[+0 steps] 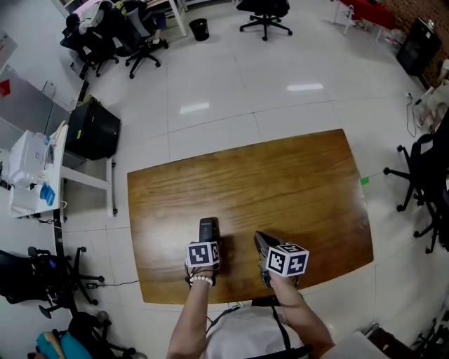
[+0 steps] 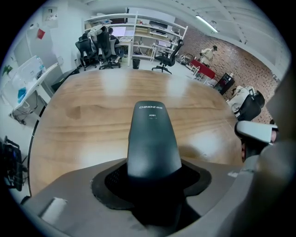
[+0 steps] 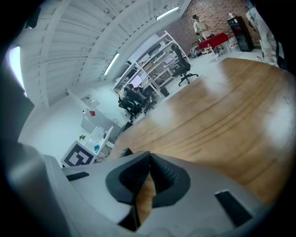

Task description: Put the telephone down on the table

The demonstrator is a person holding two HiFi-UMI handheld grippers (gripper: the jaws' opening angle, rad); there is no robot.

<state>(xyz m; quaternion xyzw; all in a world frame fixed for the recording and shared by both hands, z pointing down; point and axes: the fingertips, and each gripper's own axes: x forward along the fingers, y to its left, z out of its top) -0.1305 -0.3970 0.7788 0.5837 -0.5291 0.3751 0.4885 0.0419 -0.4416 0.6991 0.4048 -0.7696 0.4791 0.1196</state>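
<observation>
A black telephone handset sticks out forward from my left gripper, low over the near part of the brown wooden table. In the left gripper view the handset fills the space between the jaws of the left gripper, which is shut on it; whether it touches the table top I cannot tell. My right gripper hangs just right of it over the table's near edge. In the right gripper view my right gripper has its dark pads closed together, with nothing held.
Office chairs and a black bin stand on the white floor beyond the table. A white desk and a black cabinet are at the left, more chairs at the right.
</observation>
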